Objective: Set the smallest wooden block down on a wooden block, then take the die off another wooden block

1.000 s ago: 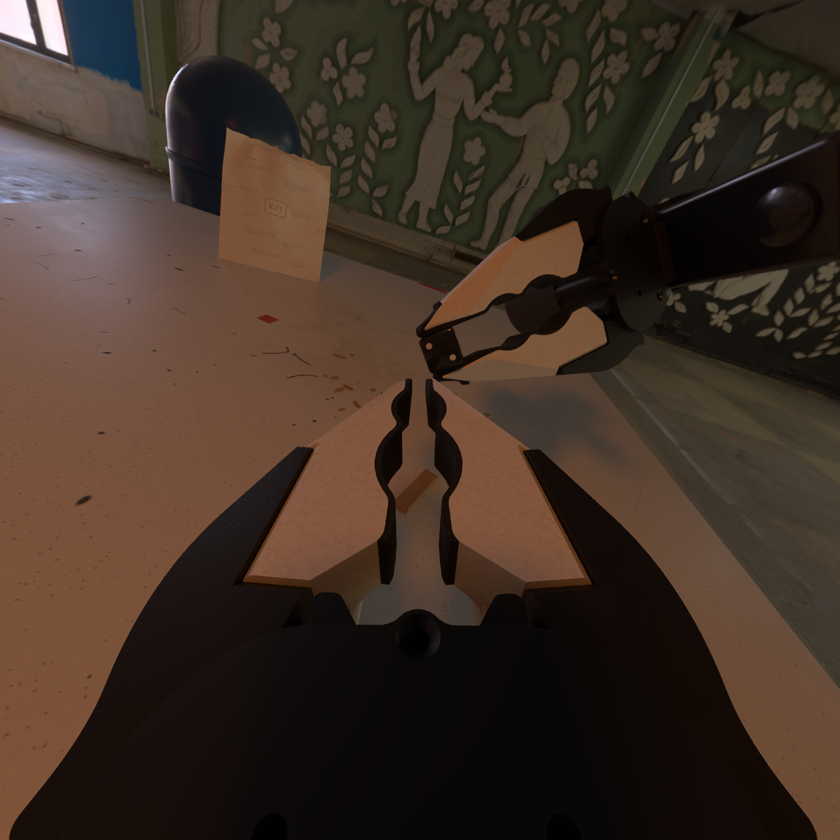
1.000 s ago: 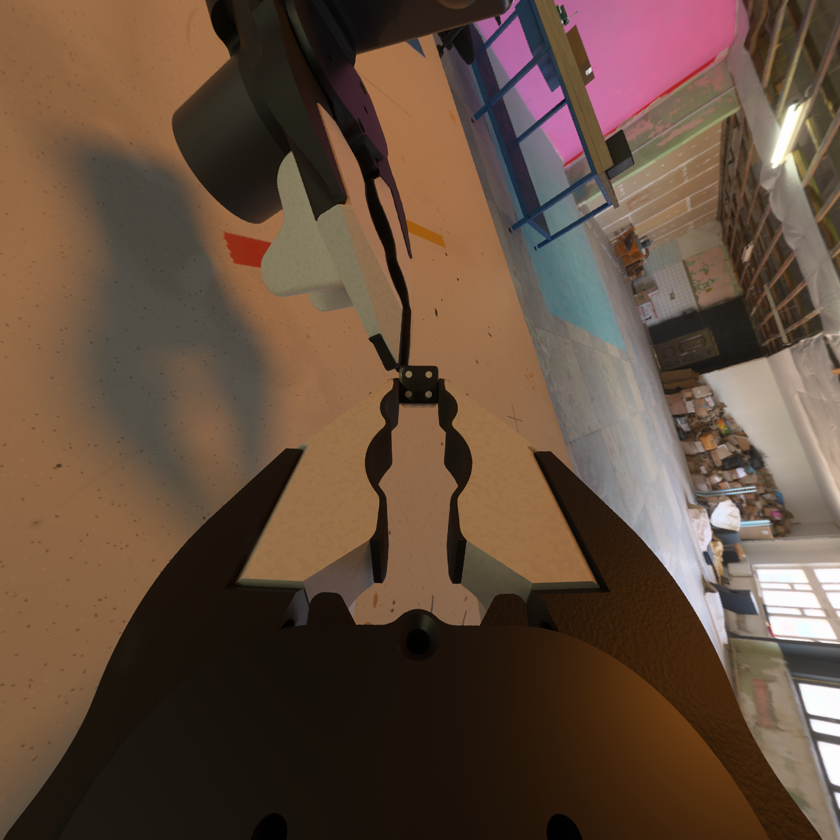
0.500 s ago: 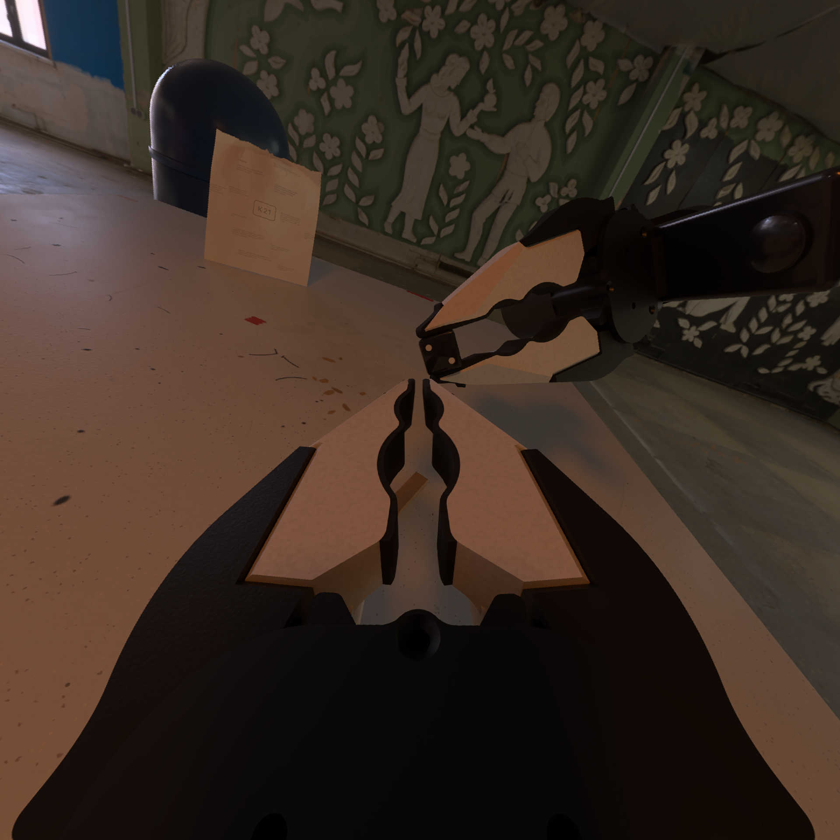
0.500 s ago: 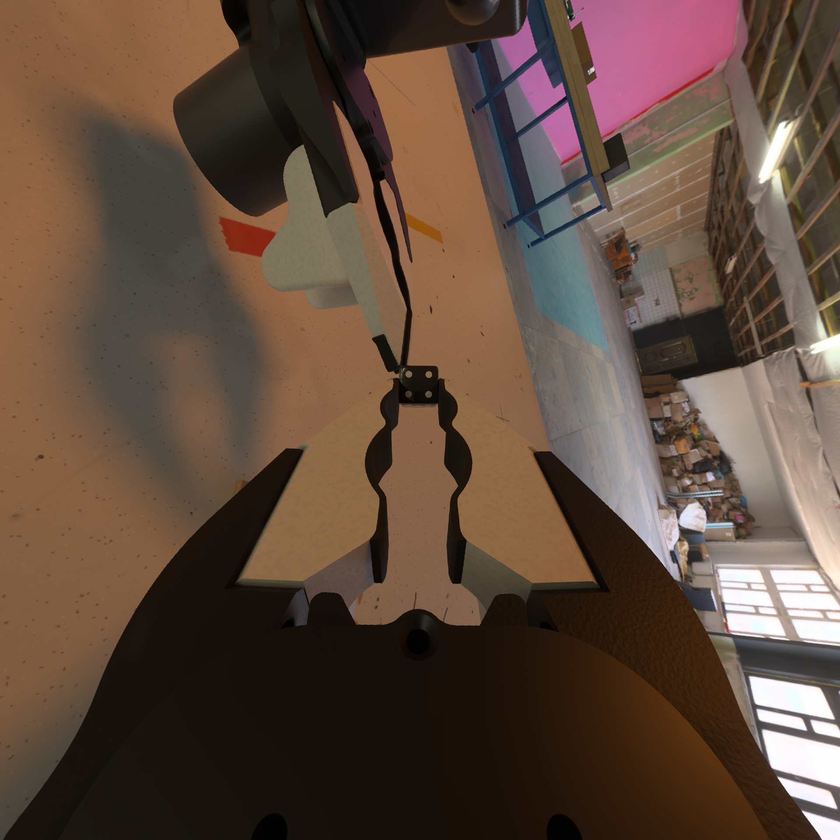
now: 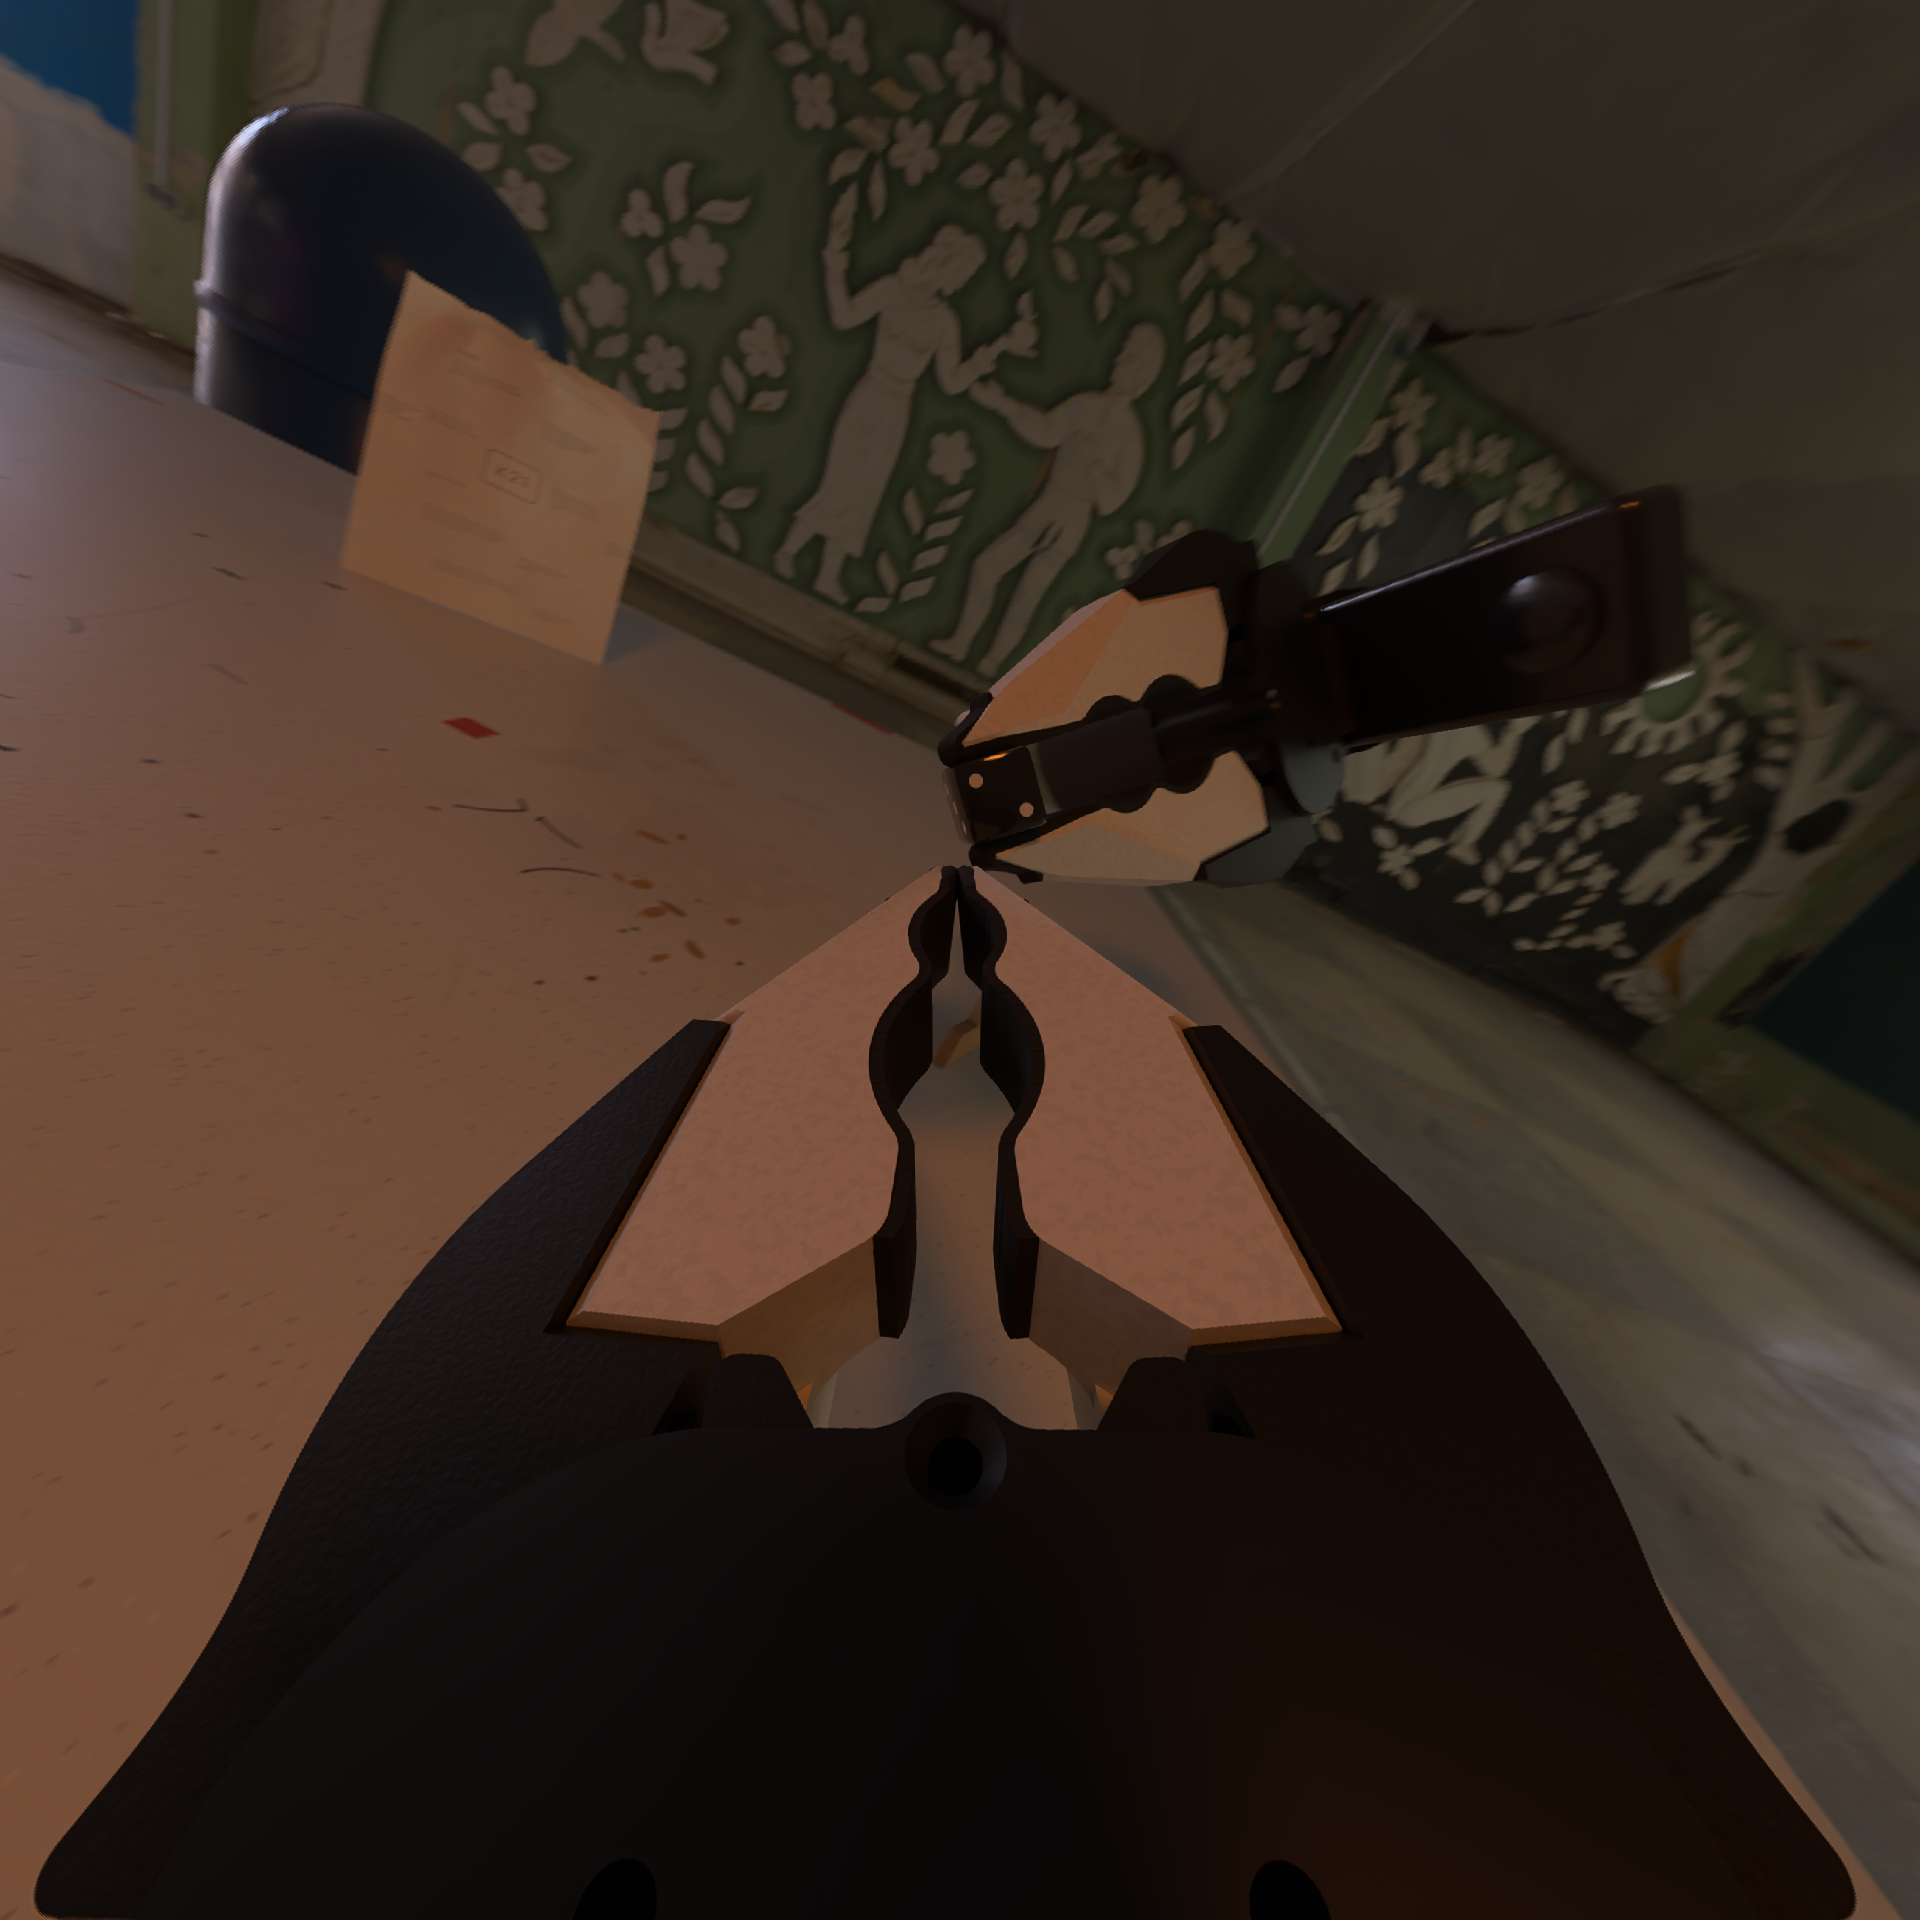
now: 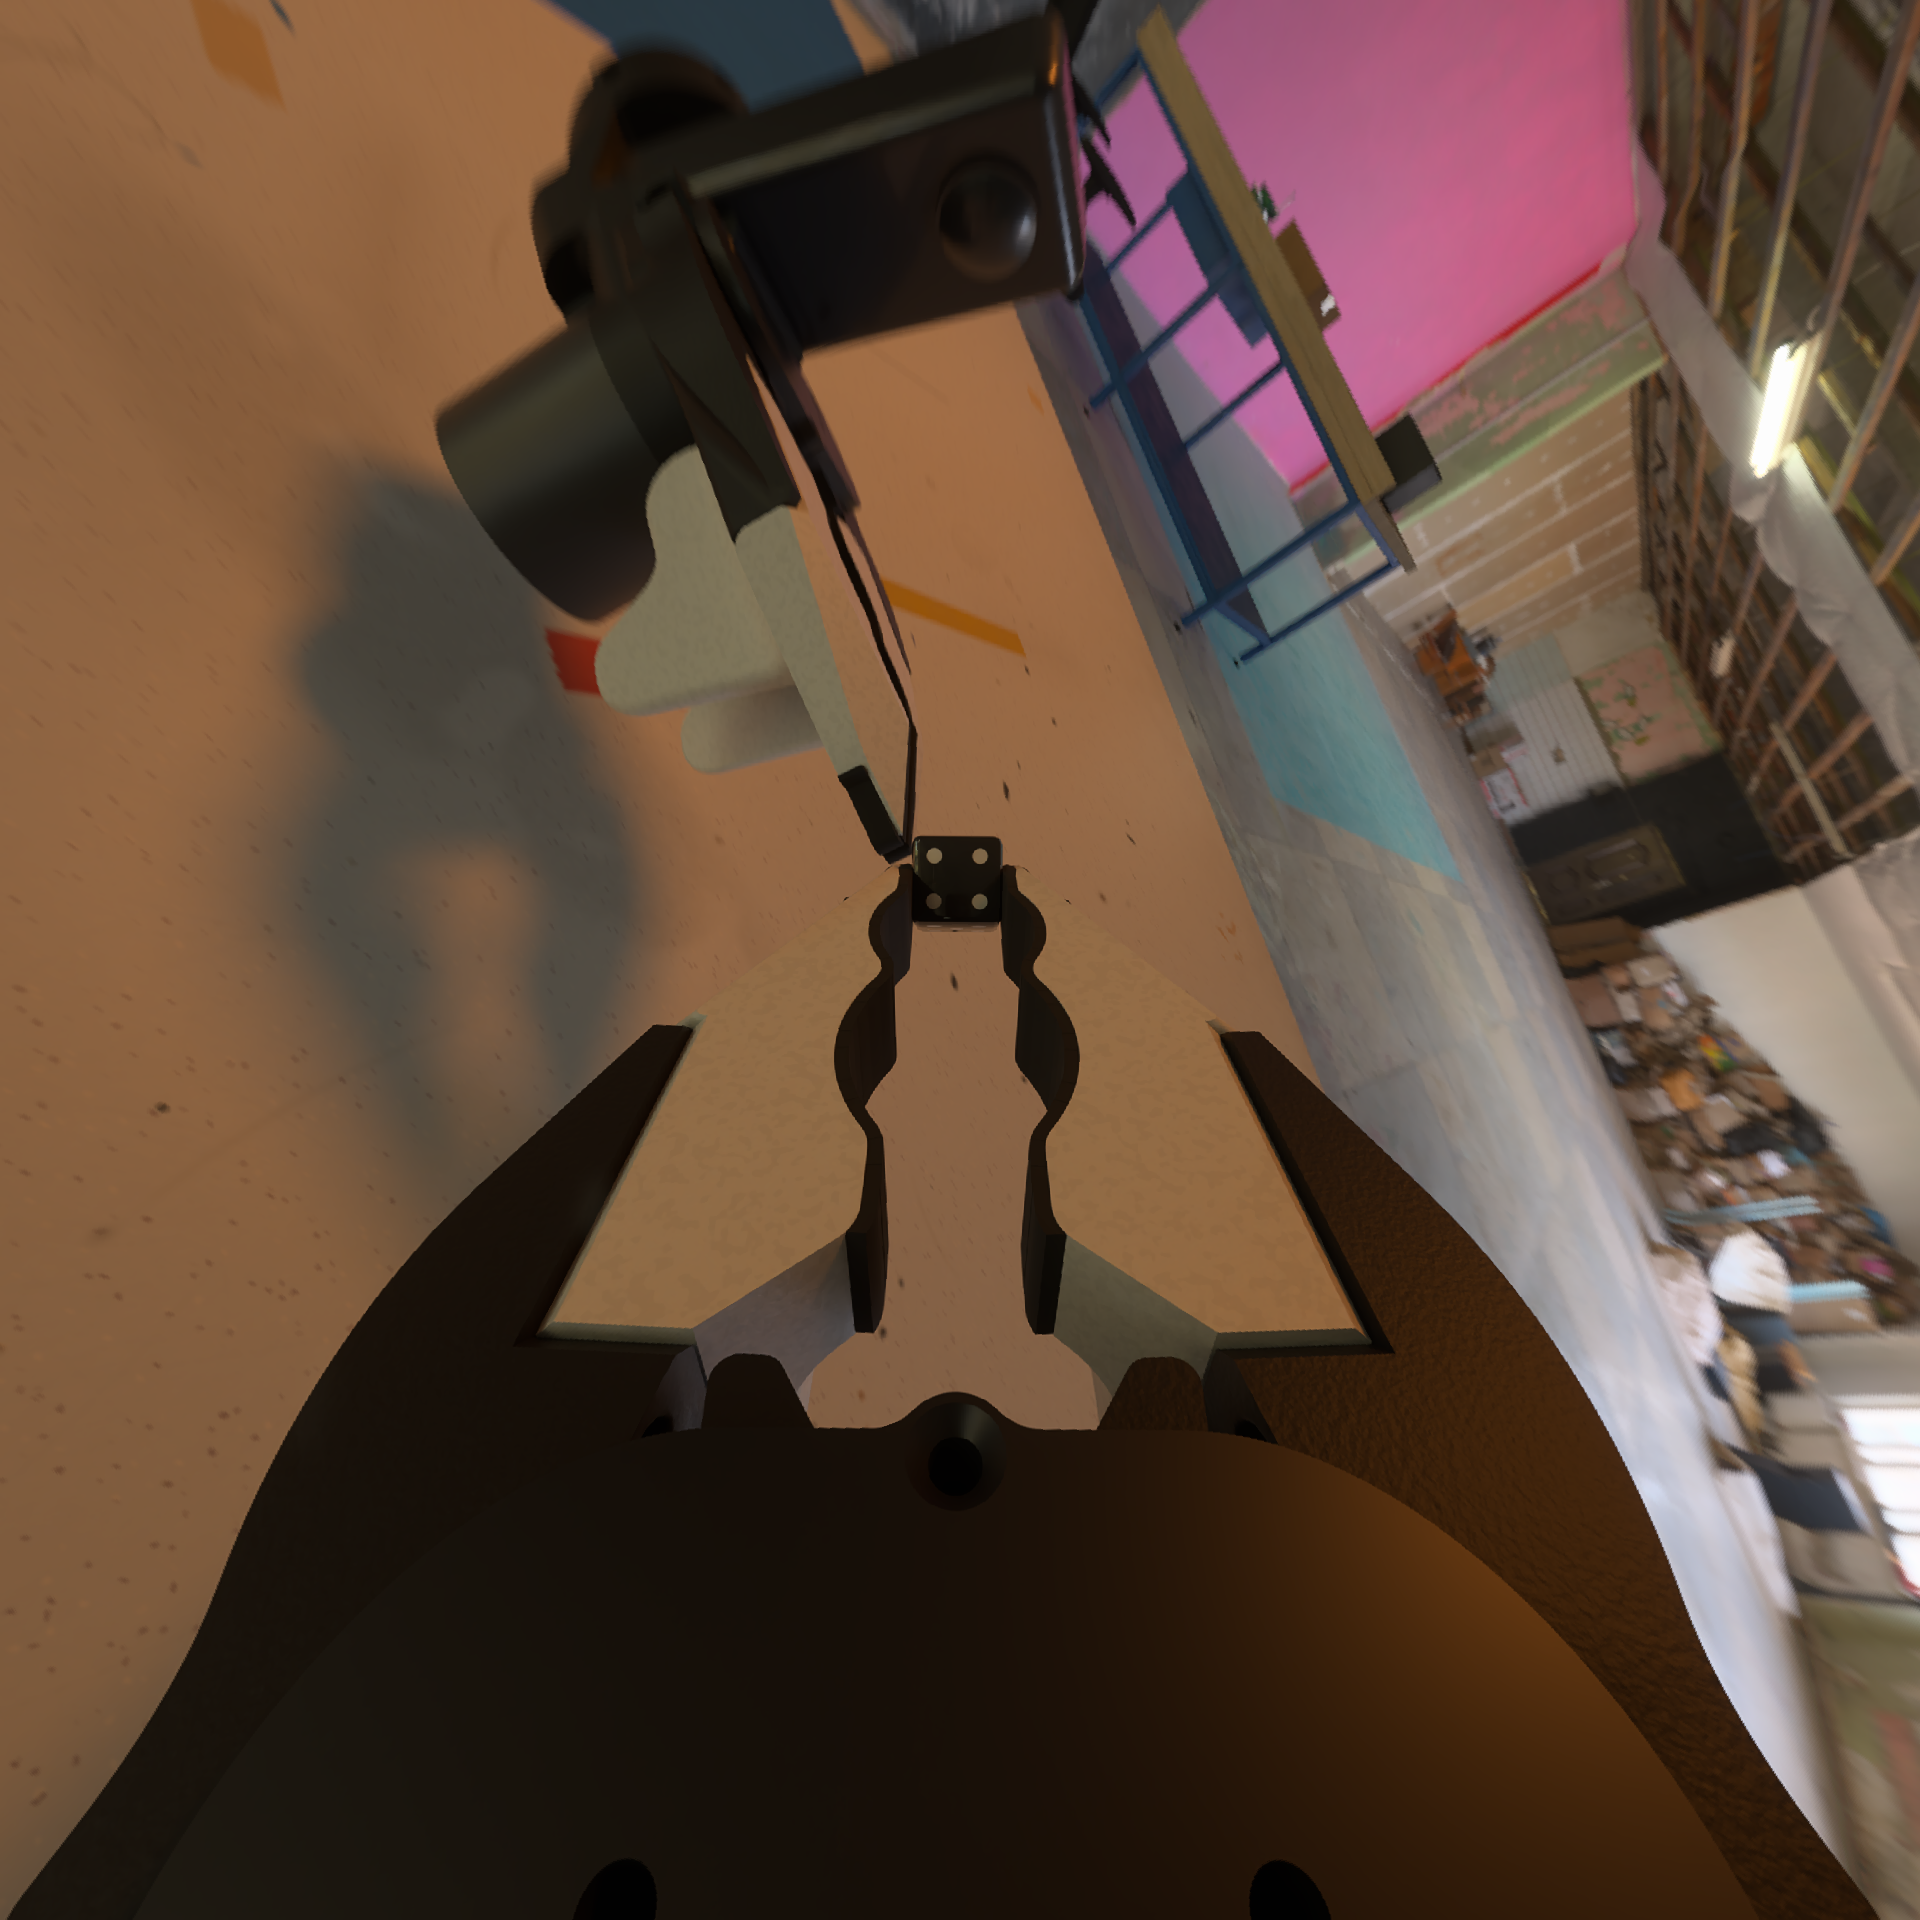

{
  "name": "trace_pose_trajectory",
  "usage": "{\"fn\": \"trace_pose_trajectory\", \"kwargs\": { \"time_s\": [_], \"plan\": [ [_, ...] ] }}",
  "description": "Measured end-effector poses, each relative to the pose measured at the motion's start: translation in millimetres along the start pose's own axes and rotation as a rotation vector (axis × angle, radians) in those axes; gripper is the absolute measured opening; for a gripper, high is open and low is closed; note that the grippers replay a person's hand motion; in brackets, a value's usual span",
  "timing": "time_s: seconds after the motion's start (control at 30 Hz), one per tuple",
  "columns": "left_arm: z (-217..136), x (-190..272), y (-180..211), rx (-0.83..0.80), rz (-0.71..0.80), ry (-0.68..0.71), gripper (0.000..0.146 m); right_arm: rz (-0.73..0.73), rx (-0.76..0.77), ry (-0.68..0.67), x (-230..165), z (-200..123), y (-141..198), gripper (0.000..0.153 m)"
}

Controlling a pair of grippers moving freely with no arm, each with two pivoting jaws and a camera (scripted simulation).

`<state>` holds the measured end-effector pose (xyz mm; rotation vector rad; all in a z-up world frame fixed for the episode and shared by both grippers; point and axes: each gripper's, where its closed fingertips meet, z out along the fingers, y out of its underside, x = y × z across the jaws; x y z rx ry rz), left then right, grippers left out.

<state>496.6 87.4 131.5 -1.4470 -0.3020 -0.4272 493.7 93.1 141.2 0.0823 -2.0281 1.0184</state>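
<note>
My right gripper [image 6: 956, 883] is shut on a small black die [image 6: 956, 881] with pale pips, held at the fingertips above the tan table [image 6: 208, 935]. The left wrist view shows the same die [image 5: 995, 795] in the right gripper [image 5: 982, 821], up and to the right of my left gripper [image 5: 958, 878]. My left gripper is shut with nothing between its tips, just below and in front of the die. A tan wooden edge [image 5: 958, 1034] shows through the gap between the left fingers; I cannot tell which block it is. No other wooden block is visible.
A paper card [image 5: 499, 468] stands at the far left of the table in front of a dark blue rounded container [image 5: 343, 270]. The table's edge [image 5: 1174, 914] runs close on the right, with floor beyond. Red tape [image 6: 571, 660] and orange tape [image 6: 956, 618] mark the tabletop.
My left gripper's fingertips have closed from a narrow gap to touching. The right gripper, still holding the die, has drawn back from the left gripper, which looks smaller and farther off.
</note>
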Motion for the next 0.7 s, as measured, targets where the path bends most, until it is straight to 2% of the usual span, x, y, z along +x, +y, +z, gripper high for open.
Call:
{"fn": "trace_pose_trajectory", "kwargs": {
  "time_s": [0.13,0.37,0.7],
  "plan": [
    [-0.1,-7.4,1.9,-0.048,0.078,-0.095,0.005,-0.081,-0.086,0.029,0.2,2.7,6.7,0.016],
    [-0.5,-8.8,-2.2,-0.043,0.127,-0.150,0.006,-0.180,-0.148,0.063,-0.3,5.1,6.1,0.016],
    [-1.2,-5.4,-2.7,-0.033,0.137,-0.131,0.001,-0.207,-0.132,0.071,-0.8,5.1,0.2,0.016]
  ]
}}
